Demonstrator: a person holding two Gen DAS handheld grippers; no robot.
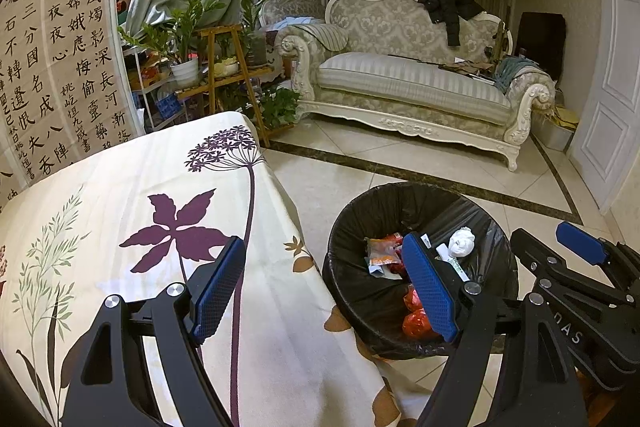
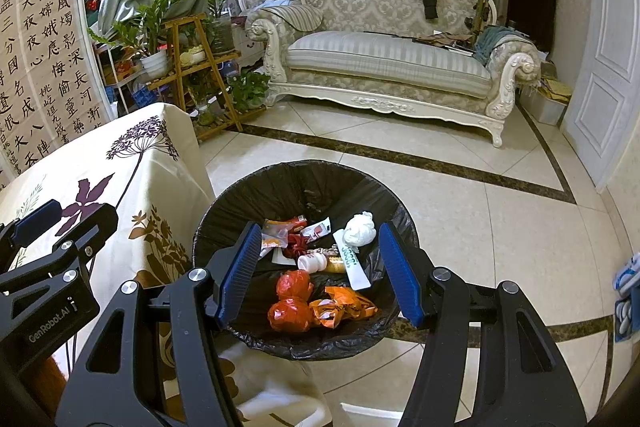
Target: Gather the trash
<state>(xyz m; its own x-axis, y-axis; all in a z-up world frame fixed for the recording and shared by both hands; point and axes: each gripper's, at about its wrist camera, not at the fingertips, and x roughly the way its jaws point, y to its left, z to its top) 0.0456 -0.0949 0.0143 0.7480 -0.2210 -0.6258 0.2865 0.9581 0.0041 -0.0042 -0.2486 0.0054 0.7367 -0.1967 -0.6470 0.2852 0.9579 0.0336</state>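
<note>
A round bin with a black liner [image 2: 304, 183] [image 1: 404, 199] stands on the floor beside the table. Inside lie red crumpled wrappers [image 2: 290, 313], an orange packet [image 2: 344, 305], a white paper wad [image 2: 360, 229] [image 1: 462, 242], a small white bottle [image 2: 312, 261] and a white sachet [image 2: 352, 263]. My right gripper [image 2: 320, 273] hangs open above the bin with nothing between its blue pads. My left gripper [image 1: 328, 285] stands open and empty over the table's right edge, one finger over the cloth, the other over the bin. Each gripper shows at the edge of the other's view.
The table [image 1: 132, 195] wears a cream cloth with purple flower prints. A plant stand [image 2: 200, 67] and calligraphy scroll [image 1: 52, 59] stand behind it. An ornate sofa [image 2: 392, 63] with a dark jacket faces across the tiled floor [image 2: 460, 211]. White doors [image 2: 604, 67] line the right.
</note>
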